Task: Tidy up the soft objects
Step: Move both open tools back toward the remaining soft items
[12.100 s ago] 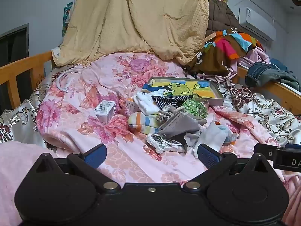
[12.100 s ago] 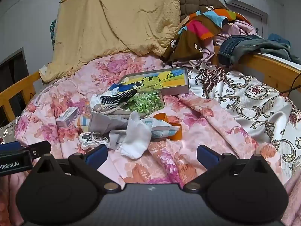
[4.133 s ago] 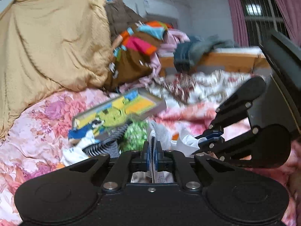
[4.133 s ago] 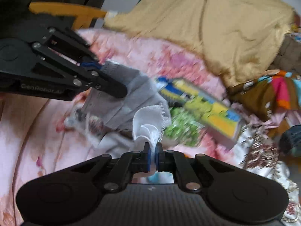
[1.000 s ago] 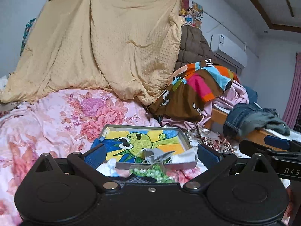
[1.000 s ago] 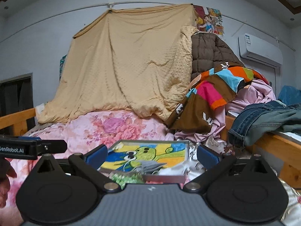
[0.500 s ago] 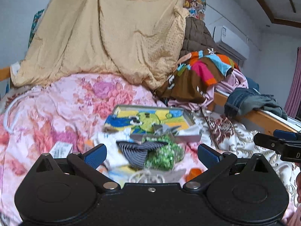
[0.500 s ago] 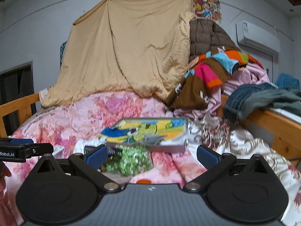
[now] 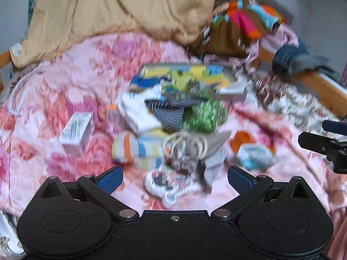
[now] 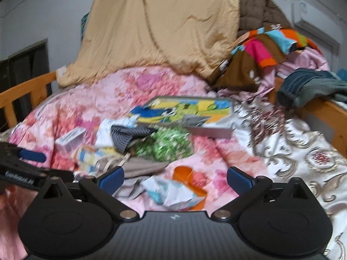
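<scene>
Bed point(image 9: 54, 99) with floral quilt – tray point(image 10: 212, 131) beyond, sock pile in the middle, striped sock point(image 9: 134, 148) nearest. Both tongs – left point(image 9: 174, 178), right point(image 10: 174, 178) – gape wide, empty. Best pinch one sock only, at its cuff.

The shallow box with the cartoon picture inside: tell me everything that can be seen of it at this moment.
The shallow grey-rimmed rectangular box with a yellow, green and blue cartoon lining lies open and roughly flat on the pink floral quilt, behind the heap of soft things. Its low walls look like stiff card or board. A grey cloth lies in its near part, reaching the near rim; motion blur hides finer detail. The green-and-white patterned bundle sits just in front of the near wall. No tongs touch it.
</scene>
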`<state>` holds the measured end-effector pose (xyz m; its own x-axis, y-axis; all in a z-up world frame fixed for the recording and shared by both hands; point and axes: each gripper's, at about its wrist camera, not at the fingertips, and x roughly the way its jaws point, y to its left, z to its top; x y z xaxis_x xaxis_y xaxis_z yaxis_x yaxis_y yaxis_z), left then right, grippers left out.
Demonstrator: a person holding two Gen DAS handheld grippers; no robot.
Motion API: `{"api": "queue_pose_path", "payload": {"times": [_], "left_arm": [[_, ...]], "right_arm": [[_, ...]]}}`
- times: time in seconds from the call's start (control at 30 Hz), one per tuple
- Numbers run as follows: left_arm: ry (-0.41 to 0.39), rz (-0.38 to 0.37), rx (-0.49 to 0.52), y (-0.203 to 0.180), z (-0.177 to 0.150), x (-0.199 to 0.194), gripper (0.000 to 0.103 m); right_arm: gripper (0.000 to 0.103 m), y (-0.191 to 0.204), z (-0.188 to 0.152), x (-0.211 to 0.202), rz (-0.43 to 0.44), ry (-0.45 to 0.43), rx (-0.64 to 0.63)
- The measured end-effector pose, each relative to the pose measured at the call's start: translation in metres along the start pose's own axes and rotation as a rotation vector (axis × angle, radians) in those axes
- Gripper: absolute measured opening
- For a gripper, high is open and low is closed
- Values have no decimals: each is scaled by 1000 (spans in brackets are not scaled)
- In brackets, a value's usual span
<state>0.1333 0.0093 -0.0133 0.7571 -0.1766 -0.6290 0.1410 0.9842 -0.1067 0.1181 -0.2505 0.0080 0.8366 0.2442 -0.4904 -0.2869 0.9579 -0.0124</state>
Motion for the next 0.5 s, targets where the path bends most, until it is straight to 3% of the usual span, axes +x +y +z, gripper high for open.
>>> {"api": "queue_pose_path", "payload": {"times": [0.27,0.5], "left_arm": [[116,2,-142,26,1,21,102],[181,-11,-270,43,1,37,102]], "right_arm": [[103,32,-9,32,106,97,-183],[103,46,-12,49,183,137,-195]]}}
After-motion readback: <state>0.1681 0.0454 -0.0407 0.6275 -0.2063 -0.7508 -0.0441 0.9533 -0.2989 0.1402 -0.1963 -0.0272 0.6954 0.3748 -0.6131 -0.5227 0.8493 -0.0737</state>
